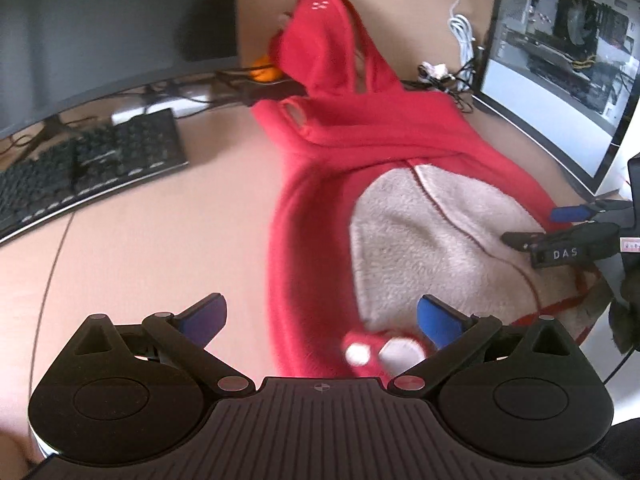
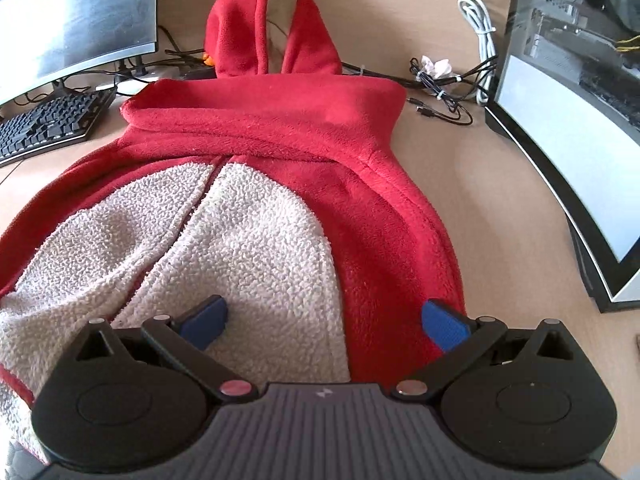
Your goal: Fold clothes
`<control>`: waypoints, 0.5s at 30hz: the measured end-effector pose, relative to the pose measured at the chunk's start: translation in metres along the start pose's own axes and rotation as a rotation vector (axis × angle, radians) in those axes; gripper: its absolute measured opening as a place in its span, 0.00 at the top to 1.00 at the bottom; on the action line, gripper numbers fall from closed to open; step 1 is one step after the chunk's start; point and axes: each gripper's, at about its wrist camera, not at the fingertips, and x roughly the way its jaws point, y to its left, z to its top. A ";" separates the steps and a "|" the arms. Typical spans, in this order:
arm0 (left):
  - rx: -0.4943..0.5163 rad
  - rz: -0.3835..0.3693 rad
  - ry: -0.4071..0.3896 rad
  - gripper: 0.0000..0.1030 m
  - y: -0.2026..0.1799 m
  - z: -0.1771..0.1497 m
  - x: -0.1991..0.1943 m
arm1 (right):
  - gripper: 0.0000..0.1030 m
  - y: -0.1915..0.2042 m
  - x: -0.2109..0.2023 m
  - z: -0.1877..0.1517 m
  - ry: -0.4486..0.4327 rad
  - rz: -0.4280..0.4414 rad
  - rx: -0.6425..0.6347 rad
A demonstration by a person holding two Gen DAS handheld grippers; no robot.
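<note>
A red fleece hoodie [image 2: 280, 128] with an off-white fleece front panel [image 2: 248, 240] lies spread on the wooden desk [image 2: 500, 220]. Its hood [image 2: 248, 28] stands up against the back wall. My left gripper [image 1: 322, 318] is open over the hoodie's left red edge [image 1: 304, 240]; a blurred red and white bit of cloth [image 1: 372, 350] lies between its jaws, untouched by the pads. My right gripper [image 2: 326, 318] is open low over the seam between white panel and red side, holding nothing. It also shows at the right of the left wrist view as the right gripper [image 1: 528, 226] above the white panel [image 1: 420, 240].
A black keyboard [image 1: 92, 164] and a dark monitor [image 1: 100, 20] stand at the left. A glass-sided computer case [image 2: 568, 128] is at the right. White and black cables [image 2: 444, 80] run along the back wall. An orange object [image 1: 264, 72] sits behind the hood.
</note>
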 end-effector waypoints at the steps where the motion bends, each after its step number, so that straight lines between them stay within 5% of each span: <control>1: -0.001 0.003 -0.006 0.00 0.002 -0.002 -0.004 | 0.00 0.000 0.000 0.001 0.008 0.002 0.001; 8: 0.081 -0.010 -0.044 0.00 -0.002 -0.019 -0.026 | 0.00 -0.001 -0.001 0.020 0.092 -0.005 0.039; 15: 0.271 -0.030 -0.005 0.00 -0.017 -0.045 -0.032 | 0.00 -0.011 -0.097 -0.021 -0.155 -0.113 -0.002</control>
